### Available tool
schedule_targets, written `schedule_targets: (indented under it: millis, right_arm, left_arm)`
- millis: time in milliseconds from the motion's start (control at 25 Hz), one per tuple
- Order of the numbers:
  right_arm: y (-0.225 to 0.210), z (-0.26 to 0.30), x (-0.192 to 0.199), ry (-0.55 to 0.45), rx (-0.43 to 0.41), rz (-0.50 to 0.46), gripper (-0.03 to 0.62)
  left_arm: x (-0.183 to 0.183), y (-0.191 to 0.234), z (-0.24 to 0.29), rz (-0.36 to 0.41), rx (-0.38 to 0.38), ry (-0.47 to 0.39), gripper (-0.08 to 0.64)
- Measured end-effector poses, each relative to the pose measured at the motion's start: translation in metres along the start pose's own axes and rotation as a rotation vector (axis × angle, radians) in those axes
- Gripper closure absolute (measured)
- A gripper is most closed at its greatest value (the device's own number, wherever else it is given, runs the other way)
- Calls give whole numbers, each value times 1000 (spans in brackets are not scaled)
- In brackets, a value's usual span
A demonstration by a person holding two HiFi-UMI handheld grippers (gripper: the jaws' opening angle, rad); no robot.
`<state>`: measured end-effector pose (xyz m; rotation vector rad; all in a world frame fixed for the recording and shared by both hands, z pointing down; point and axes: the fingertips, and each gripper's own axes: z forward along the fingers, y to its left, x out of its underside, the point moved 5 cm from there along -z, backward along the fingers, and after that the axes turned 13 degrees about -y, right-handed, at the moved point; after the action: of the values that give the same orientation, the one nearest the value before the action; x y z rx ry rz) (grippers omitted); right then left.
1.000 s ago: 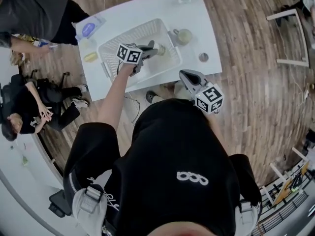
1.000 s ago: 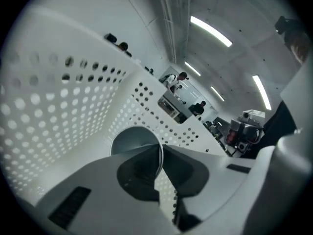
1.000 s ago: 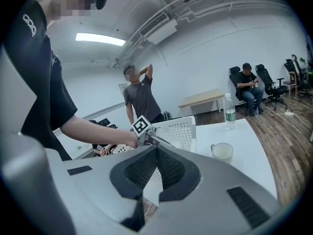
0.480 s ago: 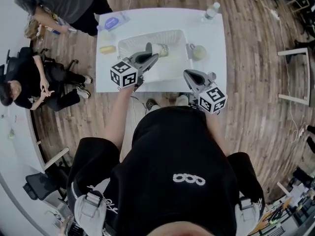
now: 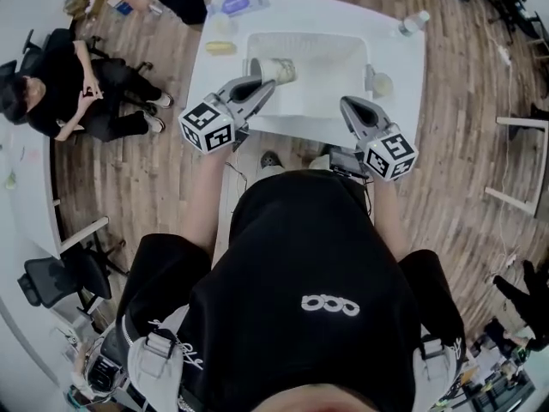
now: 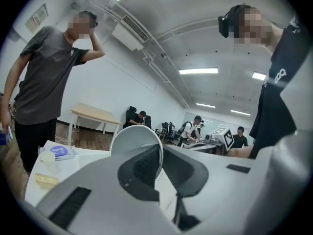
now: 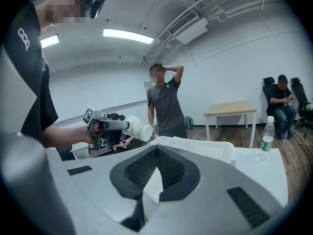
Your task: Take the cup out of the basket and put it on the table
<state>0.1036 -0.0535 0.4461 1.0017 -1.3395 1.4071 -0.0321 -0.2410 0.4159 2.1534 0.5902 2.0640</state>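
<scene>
**White paper cup held over the basket**

Head view: my left hand-held gripper (image 5: 260, 90) is clamped on the cup (image 5: 276, 70), which hangs above the basket (image 5: 343, 39) by its left wall. Bare counter (image 5: 403, 80) lies on either side.

Left gripper view: narrow jaws pinch the cup's wall.

Right gripper view: the cup lies level, clear of the rim. My right hand-held gripper (image 7: 155, 151) is closed and empty.

White table (image 5: 401, 101), bearing white basket (image 5: 310, 36), clear bottle (image 5: 413, 22), pale mug (image 5: 383, 84), yellow object (image 5: 220, 48), blue-labelled pack (image 5: 236, 4)
</scene>
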Motion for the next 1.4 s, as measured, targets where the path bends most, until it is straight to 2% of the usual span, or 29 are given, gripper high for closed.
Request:
schedule_targets:
  millis: [280, 680, 1040, 1400]
  right_arm:
    - [28, 13, 1, -1, -14, -30, 568]
    - [72, 16, 19, -8, -15, -42, 568]
    - [96, -5, 32, -9, -24, -29, 568]
    - [82, -51, 39, 7, -80, -19, 568]
  left_arm:
    - [-1, 2, -63, 6, -46, -21, 543]
    - [5, -9, -119, -2, -46, -29, 543]
    - [15, -39, -135, -11, -51, -43, 543]
    - [48, -95, -114, -38, -95, -69, 543]
